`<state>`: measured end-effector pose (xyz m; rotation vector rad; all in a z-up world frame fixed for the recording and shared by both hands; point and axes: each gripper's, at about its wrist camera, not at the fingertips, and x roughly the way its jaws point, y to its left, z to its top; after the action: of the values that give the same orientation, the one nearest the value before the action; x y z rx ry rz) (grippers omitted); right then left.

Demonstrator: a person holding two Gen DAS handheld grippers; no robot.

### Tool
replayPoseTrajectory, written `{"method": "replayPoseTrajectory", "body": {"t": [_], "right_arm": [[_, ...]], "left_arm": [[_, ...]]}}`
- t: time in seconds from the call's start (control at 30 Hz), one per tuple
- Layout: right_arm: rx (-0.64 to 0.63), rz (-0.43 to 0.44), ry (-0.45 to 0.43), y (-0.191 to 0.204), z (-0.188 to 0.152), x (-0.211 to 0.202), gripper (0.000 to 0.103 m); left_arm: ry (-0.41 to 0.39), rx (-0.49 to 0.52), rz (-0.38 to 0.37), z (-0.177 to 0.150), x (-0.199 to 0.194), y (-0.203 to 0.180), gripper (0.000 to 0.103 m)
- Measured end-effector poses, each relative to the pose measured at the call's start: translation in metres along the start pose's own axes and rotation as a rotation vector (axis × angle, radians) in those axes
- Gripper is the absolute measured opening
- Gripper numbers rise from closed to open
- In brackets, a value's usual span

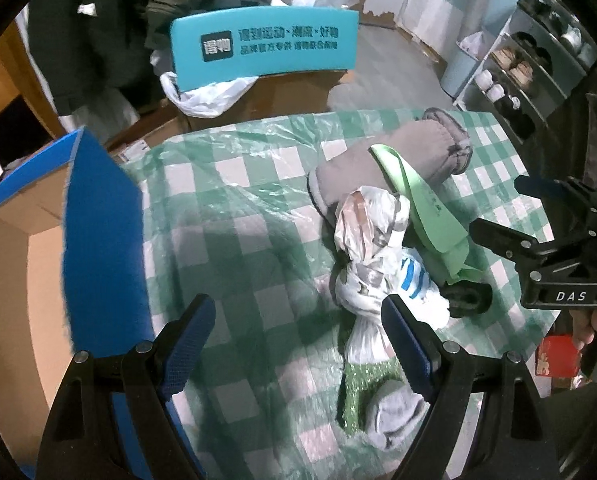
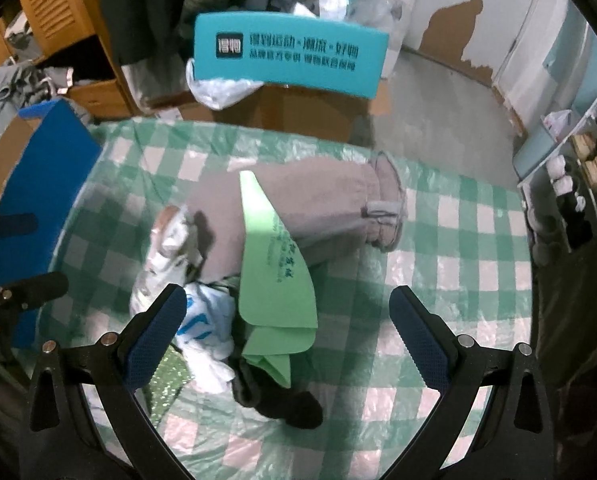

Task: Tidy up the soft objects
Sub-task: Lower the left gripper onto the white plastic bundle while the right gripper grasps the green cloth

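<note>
A heap of soft things lies on the green checked tablecloth (image 1: 234,208): a grey-brown garment (image 1: 410,152) (image 2: 314,204), a light green cloth (image 1: 422,200) (image 2: 274,276) across it, knotted white plastic bags (image 1: 374,256) (image 2: 202,324), a dark sock (image 1: 468,300) (image 2: 290,400), a grey sock (image 1: 394,412) and a green glitter piece (image 1: 358,388). My left gripper (image 1: 298,336) is open and empty, left of the heap. My right gripper (image 2: 286,332) is open and empty above the green cloth; it also shows in the left wrist view (image 1: 494,208).
A blue-edged cardboard box (image 1: 78,240) (image 2: 30,176) stands open at the table's left. A teal box (image 1: 262,48) (image 2: 290,52) sits on cartons behind the table. A shoe rack (image 1: 530,64) stands at the right. A red packet (image 1: 558,356) lies off the right edge.
</note>
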<state>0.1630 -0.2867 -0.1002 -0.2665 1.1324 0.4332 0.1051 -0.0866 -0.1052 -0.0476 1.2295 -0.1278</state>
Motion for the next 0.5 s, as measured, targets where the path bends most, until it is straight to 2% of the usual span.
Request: {"method": "replayPoseTrajectory", "body": {"t": [0.23, 0.5], "right_arm": [[-0.012, 0.009, 0.048, -0.007, 0.005, 0.025, 0.1], [0.02, 0.027, 0.101, -0.016, 0.006, 0.05, 0.1]], "left_arm": [[0.068, 0.02, -0.028, 0.006, 0.028, -0.007, 0.087], [0.108, 0.044, -0.046, 0.01, 0.048, -0.017, 0.087]]}}
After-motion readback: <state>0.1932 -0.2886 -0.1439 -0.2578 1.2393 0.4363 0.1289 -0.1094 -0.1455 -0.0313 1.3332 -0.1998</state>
